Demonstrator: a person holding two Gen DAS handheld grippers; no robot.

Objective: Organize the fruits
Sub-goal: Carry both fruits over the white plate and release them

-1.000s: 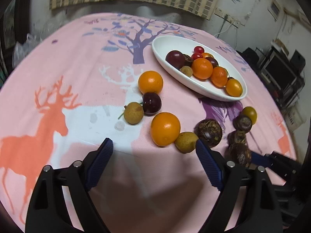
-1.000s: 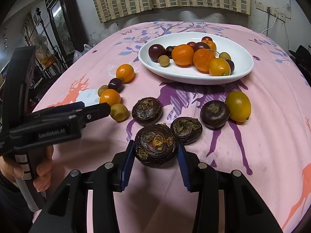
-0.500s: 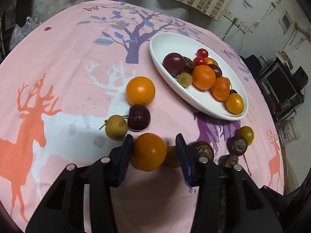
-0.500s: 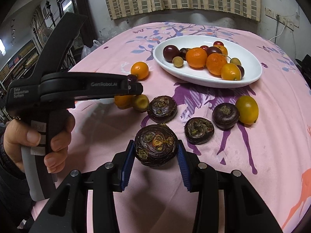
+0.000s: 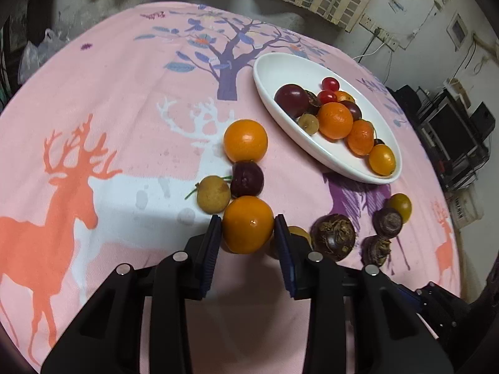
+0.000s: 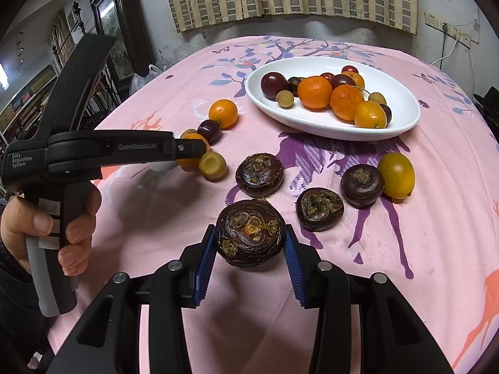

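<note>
Since a second ago the left gripper [image 5: 248, 233] has come down from wide open around the near orange [image 5: 248, 224], and its jaws are closing with the blue pads now against the fruit's sides; the orange sits on the pink tablecloth [image 5: 124, 118], short of the white dish [image 5: 324, 155]. The right gripper [image 6: 250, 251] keeps its narrow clamp on a dark water chestnut [image 6: 250, 232]. Both fruits seem ready to go to the dish.

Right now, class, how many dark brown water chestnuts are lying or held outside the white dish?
4: one gripped in the right gripper; one just beyond it; one to its right; one touching the yellow-green fruit. More could hide among the dish's fruit.
</note>
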